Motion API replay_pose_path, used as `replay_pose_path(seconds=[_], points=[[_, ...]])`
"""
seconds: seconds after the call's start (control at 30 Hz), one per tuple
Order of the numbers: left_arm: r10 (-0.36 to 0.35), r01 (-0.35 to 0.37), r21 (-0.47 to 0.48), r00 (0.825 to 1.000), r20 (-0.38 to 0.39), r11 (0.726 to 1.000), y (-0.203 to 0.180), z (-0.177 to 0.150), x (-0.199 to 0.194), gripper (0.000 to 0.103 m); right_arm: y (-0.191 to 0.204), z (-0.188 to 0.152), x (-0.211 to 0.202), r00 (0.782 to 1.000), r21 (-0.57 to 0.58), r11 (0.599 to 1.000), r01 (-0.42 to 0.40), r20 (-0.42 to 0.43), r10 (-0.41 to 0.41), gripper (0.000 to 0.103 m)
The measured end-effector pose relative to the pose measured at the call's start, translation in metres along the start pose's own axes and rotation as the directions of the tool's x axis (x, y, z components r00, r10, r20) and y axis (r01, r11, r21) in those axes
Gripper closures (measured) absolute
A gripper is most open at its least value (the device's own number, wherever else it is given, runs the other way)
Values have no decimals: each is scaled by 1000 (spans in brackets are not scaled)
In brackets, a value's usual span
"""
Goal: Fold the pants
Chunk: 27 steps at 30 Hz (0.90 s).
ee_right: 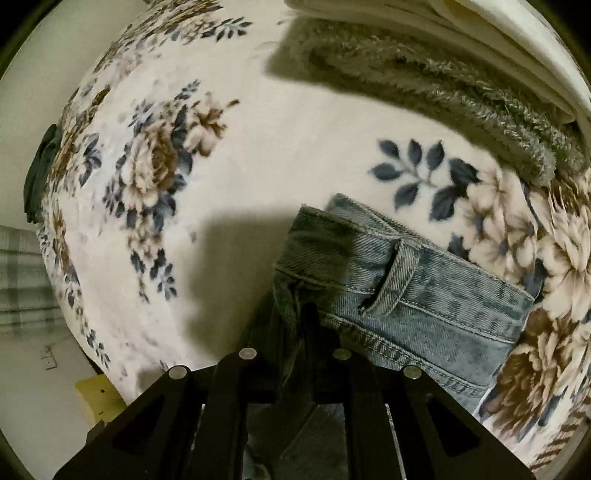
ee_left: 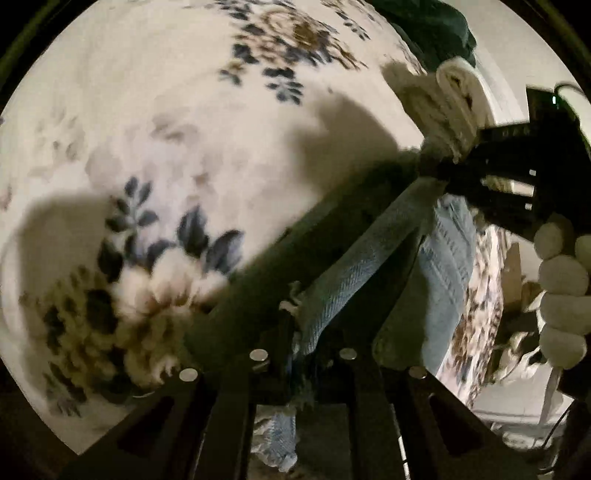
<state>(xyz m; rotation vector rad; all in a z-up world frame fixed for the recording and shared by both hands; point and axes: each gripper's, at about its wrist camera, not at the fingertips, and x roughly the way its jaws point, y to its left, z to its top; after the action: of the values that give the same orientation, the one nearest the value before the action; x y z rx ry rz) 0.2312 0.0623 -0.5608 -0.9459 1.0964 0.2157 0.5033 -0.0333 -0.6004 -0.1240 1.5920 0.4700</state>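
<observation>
The pants are light blue jeans. In the left wrist view my left gripper (ee_left: 303, 332) is shut on a frayed hem end of the jeans (ee_left: 351, 273), lifted above the bed. The cloth stretches up and right to my right gripper (ee_left: 450, 166), held by a white-gloved hand (ee_left: 561, 291). In the right wrist view my right gripper (ee_right: 295, 317) is shut on the waistband end of the jeans (ee_right: 406, 291), with a belt loop (ee_right: 395, 280) showing, above the floral blanket (ee_right: 240, 166).
The white floral blanket (ee_left: 184, 129) covers the bed. A fuzzy grey folded blanket (ee_right: 443, 96) and white bedding (ee_right: 480, 37) lie at the far right. A dark green item (ee_left: 432, 29) and rolled white cloth (ee_left: 454, 96) sit at the bed's far end. The bed edge and floor show at the left (ee_right: 22, 277).
</observation>
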Motion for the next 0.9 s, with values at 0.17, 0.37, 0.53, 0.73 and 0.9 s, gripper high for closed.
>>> replay_pose_path(seconds=[0.17,0.37,0.53,0.73,0.9], points=[[3,1,-33,993,121,999,0,-1,-25,16,-3,2,-7,991,9,991,-134,-11,134,31],[3,7,-48,978,207,999,-11,-4,-44,12,-36,-19,-56,974,-12,980,-200,103,200,9],[-80,127,-325,985,154,937,-11,-63,-38,12,-96,-41,-69,981,39,983,-177,88,173,7],[-132,179,-564,984,123,806,-21,-143,-13,12,-161,-68,-42,972,86,968,-234,15,233,8],[-206,246,-643,969,137,726,-48,-170,30,12,-183,-77,-15,954,81,952,-296,-24,298,8]])
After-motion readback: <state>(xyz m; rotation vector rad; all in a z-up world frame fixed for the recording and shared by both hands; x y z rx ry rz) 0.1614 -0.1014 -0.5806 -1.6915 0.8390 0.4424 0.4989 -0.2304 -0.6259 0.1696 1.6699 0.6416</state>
